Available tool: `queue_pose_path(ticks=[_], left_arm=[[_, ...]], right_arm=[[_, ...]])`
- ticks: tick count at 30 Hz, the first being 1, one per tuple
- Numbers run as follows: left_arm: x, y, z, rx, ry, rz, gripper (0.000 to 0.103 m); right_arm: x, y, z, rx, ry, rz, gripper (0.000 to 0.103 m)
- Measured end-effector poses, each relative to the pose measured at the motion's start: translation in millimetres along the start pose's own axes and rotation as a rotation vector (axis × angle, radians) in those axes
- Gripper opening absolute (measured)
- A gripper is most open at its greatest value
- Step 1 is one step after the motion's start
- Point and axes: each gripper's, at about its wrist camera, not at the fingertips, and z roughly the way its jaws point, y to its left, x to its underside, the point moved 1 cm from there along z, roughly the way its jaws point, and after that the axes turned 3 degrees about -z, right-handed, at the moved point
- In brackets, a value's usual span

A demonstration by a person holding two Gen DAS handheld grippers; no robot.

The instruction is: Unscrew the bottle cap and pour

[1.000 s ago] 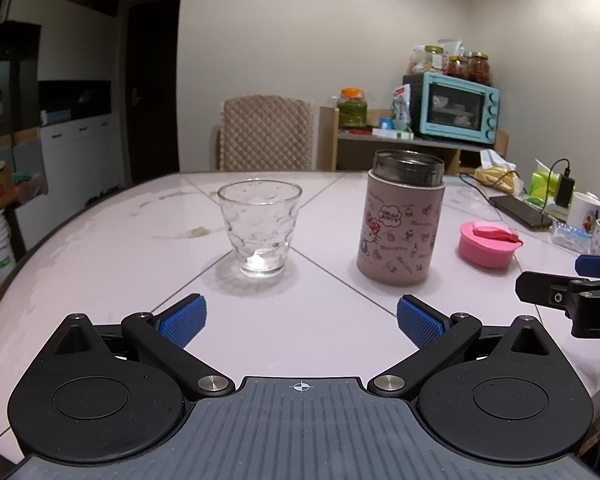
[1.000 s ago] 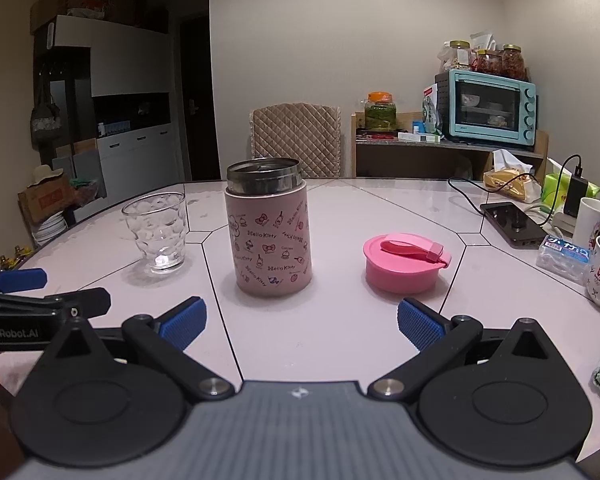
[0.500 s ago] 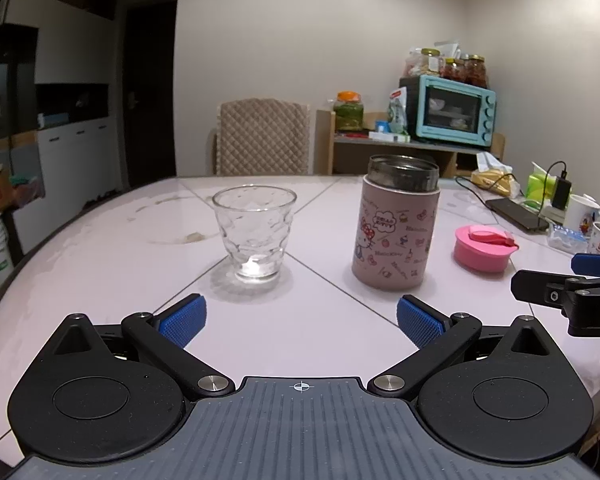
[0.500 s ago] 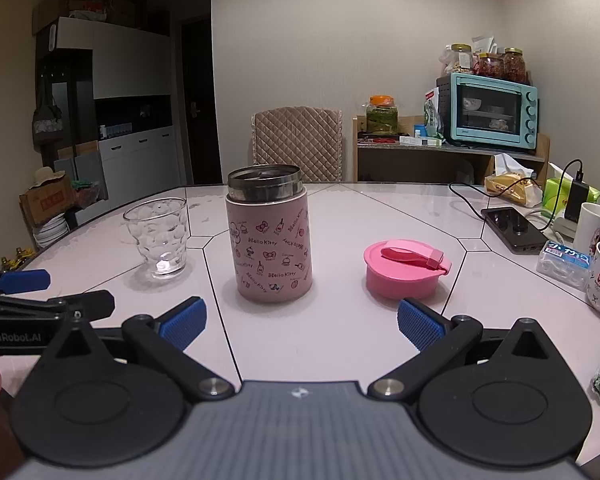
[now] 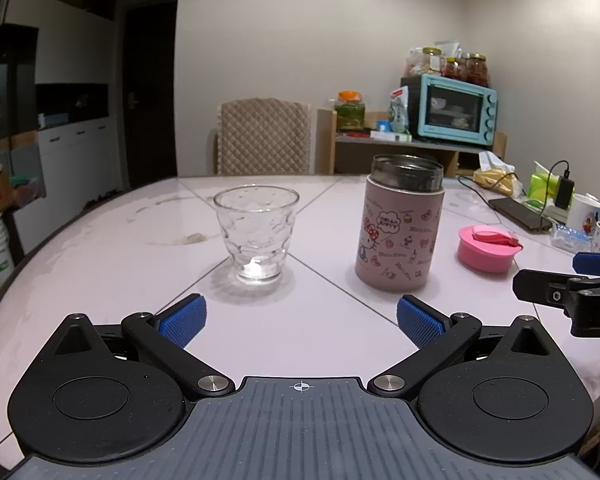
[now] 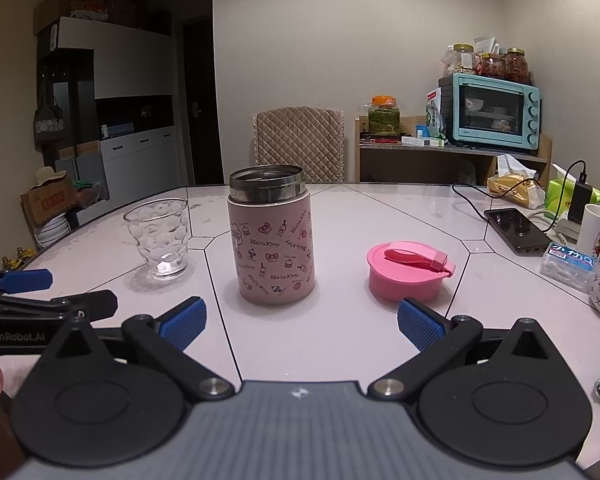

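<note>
Both tongs hang low over the near edge of the table (image 5: 100, 248), jaws spread wide, nothing in either. Left gripper (image 5: 298, 322) faces the gap btwn glass and flask; right gripper (image 6: 300, 322) faces the gap btwn flask and cap.

Going left to right across the tabletop: clear dimpled glass (image 5: 256, 236) stands upright, looks empty apart from a glint at the bottom. Just right of it, apart, the pink Hello Kitty bottle (image 6: 270, 240), upright, steel mouth bare, roughly mid-table. Right again, pink cap (image 6: 408, 276) lies flat on the table, strap on top, well clear of the bottle. So cap is already off; pour not yet done, I'd say. Toward the right edge: phone (image 6: 516, 230) on a charging cable, mugs (image 6: 596, 230), a small tissue pack (image 6: 566, 266).

What could go wrong from here, imo:
- Bottle is wide & smooth; jaws would need nearly full spread. A grip too near the top or off-centre could let it twist or slip when tipped.
- Wide mouth into a smaller glass: tip fast & liquid sheets over the rim onto the table.
- Bumping the glass w/ the bottle could knock it over.
- Any spill running right reaches phone & cable.
</note>
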Motion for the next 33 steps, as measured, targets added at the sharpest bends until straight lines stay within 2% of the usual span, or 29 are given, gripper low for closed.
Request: queue_pose_path(ticks=[27,33], left_arm=[[-4,4,21,0.012,0.003,0.012,0.103],[-8,5,31,0.027,0.001,0.053,0.103]], right_arm=[[-3,-3,13,-0.012,-0.01,0.002,0.103],[-6,-1,15,-0.023,-0.031,-0.009,0.103]])
